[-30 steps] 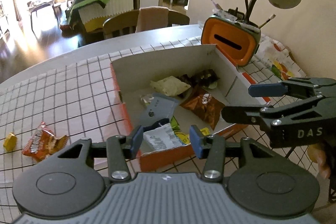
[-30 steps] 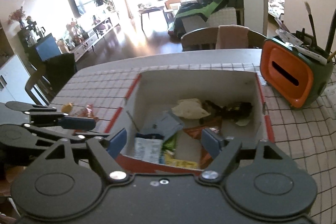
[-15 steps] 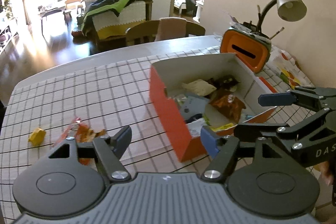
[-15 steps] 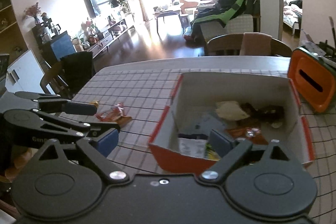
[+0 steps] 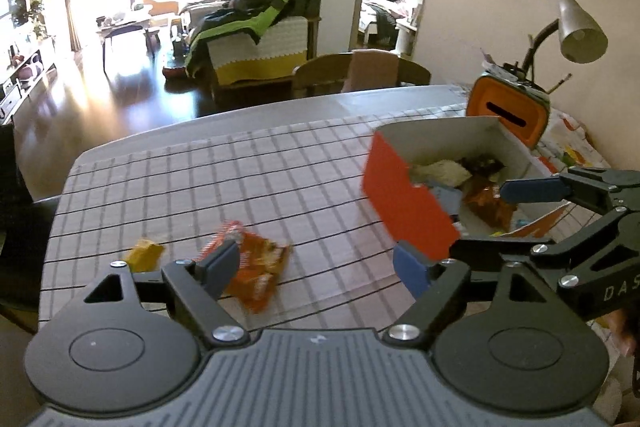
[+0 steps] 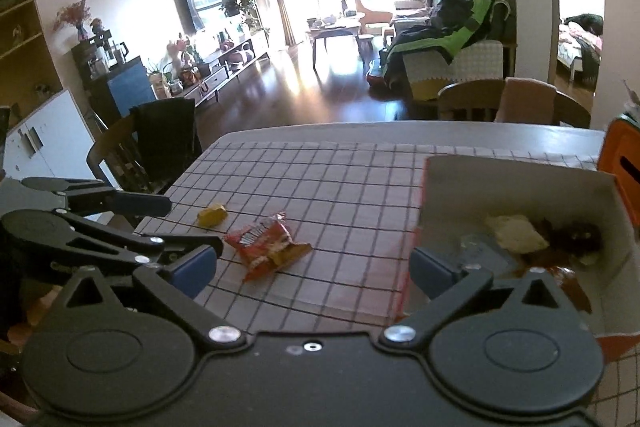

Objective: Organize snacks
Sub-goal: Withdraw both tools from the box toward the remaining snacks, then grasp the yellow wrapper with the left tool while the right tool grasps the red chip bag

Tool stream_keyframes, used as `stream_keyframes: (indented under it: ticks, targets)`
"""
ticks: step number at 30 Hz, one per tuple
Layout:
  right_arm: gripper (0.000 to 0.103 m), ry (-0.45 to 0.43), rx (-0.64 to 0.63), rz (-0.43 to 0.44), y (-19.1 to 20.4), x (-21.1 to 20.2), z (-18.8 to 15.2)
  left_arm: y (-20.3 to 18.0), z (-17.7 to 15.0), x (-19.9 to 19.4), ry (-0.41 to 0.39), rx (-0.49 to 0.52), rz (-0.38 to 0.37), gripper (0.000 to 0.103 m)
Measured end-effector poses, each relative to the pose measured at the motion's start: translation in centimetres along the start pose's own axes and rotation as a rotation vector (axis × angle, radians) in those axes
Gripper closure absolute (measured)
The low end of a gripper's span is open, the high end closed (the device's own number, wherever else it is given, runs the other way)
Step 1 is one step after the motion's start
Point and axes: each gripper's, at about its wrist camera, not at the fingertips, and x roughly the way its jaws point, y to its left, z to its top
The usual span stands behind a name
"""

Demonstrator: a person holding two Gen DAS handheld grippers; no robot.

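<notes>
The left claw (image 5: 316, 263) hangs released and empty above the checkered desk (image 5: 240, 179). A broad stretch of bare cloth runs from it toward 12 o'clock, up to the desk's far edge. The red snack packet (image 5: 256, 267) lies just past the claw's left finger, at 11 o'clock, and the yellow candy (image 5: 143, 253) sits near it at 10. A second ago this claw faced the orange box (image 5: 404, 211); it has swung left, leaving the box at 2 o'clock. The right claw (image 6: 312, 263), also released and empty, has swung likewise; the packet (image 6: 268, 245) lies at its 11 o'clock and the box wall (image 6: 520, 183) at 2.
</notes>
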Motion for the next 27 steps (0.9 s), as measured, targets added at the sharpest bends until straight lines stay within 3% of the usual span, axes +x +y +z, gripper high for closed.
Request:
stream_keyframes:
  ticks: [13,27]
  targets:
    - [0.0,0.038,-0.055,-0.019,4.3,6.6,1.1,9.7,-1.2,2.0,0.037,0.004,0.04,0.018]
    - [0.0,0.197,-0.256,0.033,6.6,15.6,1.0,17.3,-1.4,9.8,0.183,-0.003,0.008,0.018]
